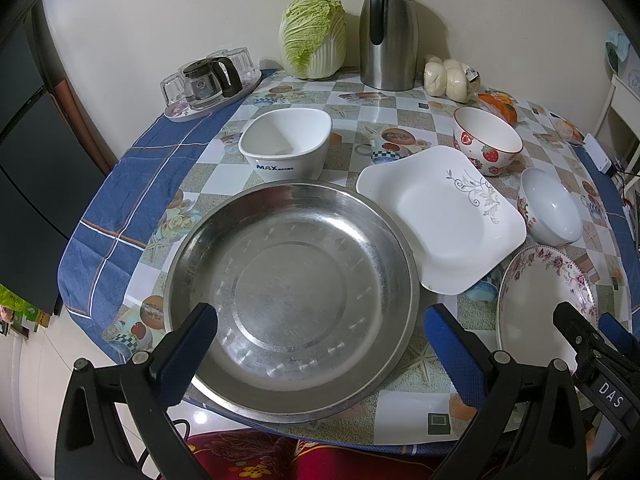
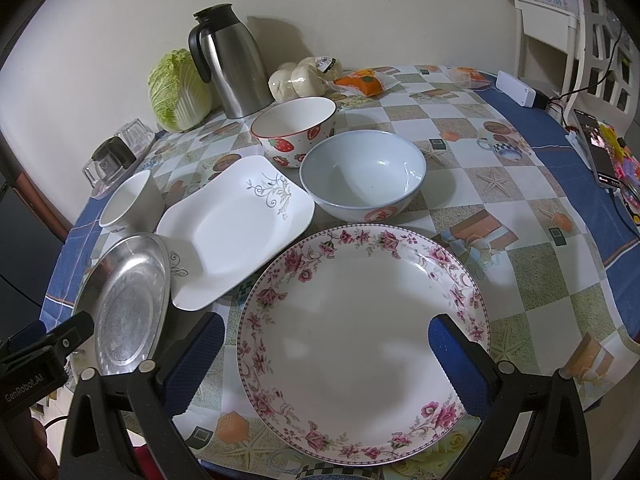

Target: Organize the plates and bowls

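Scuffed dull metal pan (image 1: 292,292), glossy ceramic floral plate (image 2: 360,344) (smooth), shiny plastic tablecloth (image 2: 480,184).

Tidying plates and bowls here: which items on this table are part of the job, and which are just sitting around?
Job items: steel pan, square white plate, floral plate, square white bowl, strawberry bowl, pale blue bowl.

Bystanders: cabbage, steel jug, buns, glass pot tray.
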A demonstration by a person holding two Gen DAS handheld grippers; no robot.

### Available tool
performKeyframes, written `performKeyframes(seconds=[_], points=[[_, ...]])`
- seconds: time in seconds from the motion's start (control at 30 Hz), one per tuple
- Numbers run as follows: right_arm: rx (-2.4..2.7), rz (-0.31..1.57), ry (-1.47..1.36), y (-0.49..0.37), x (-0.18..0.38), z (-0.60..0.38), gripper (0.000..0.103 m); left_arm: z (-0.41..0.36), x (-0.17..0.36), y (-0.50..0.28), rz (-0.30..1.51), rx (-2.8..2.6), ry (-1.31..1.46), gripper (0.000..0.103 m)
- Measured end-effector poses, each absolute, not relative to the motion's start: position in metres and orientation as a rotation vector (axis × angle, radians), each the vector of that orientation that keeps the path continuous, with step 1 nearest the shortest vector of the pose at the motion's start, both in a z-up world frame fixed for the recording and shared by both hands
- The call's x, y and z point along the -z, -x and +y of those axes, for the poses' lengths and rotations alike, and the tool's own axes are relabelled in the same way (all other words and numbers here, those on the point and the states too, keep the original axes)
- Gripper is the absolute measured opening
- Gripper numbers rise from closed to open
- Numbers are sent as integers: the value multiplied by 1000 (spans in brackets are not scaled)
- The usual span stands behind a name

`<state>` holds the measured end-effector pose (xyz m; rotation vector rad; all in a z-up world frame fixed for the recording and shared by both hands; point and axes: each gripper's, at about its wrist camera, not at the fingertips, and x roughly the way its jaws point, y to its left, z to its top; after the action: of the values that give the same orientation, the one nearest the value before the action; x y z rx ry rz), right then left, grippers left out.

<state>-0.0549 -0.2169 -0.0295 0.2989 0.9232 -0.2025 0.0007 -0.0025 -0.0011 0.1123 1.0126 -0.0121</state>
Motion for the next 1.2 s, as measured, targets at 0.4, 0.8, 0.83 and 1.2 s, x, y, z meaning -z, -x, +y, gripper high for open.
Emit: performKeyframes(seconds=[0.4,0.8,0.83,1.2], points=[[202,923,-299,55,30,-217,103,-2,1,-1,1013,12,-112,103],[202,924,-299,55,30,-217,103,-2,2,0,1015,12,-111,103],[202,924,-299,55,30,-217,103,-2,2,0,1014,12,-112,103],[202,925,-299,54,30,-217,103,-1,7,2,1019,15,-110,103]])
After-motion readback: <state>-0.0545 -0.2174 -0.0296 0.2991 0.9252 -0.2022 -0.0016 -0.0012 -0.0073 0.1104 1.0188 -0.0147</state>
